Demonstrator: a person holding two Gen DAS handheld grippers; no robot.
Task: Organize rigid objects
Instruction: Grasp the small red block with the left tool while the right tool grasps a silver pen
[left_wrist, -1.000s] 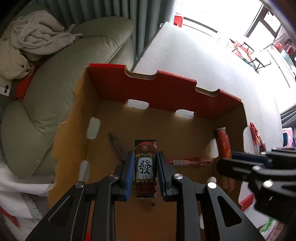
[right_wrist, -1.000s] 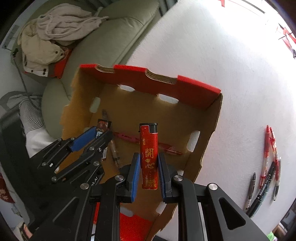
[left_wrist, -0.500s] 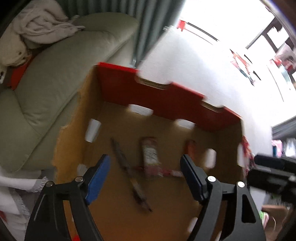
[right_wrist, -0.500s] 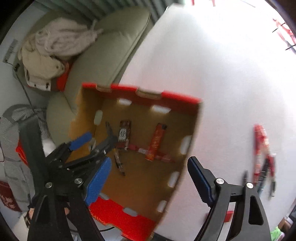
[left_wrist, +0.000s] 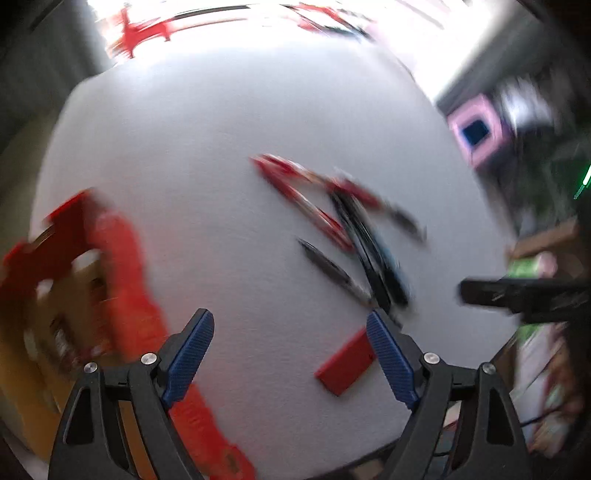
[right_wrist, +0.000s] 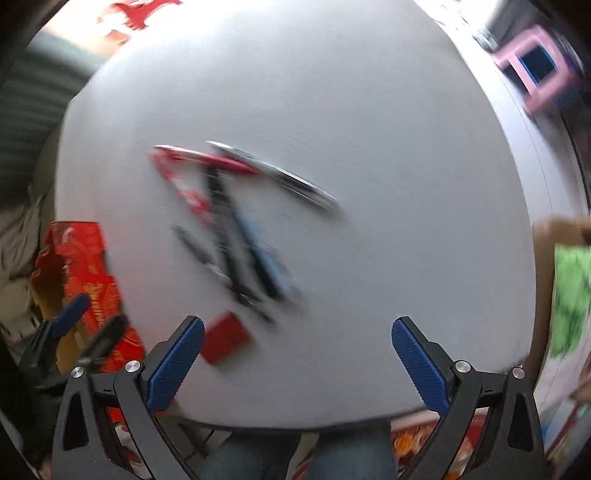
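Observation:
Both views are motion-blurred. Several red and black pens (left_wrist: 343, 225) lie in a loose pile on the white table (left_wrist: 221, 166); they also show in the right wrist view (right_wrist: 229, 218). A small red flat block (left_wrist: 347, 365) lies near the table's front edge, also in the right wrist view (right_wrist: 223, 338). My left gripper (left_wrist: 290, 354) is open and empty above the table, the block just inside its right finger. My right gripper (right_wrist: 297, 362) is open and empty, the block by its left finger. The red-rimmed cardboard box (left_wrist: 122, 273) is at the left.
The box shows at the left edge of the right wrist view (right_wrist: 81, 266), with my left gripper's fingers (right_wrist: 70, 314) over it. A pink stool (right_wrist: 535, 62) stands beyond the table's far right. Green and brown clutter (left_wrist: 535, 266) lies off the table's right edge.
Both grippers opened and dropped the two lighters into the box. Both have since swung right, away from the box, to over the pens on the table.

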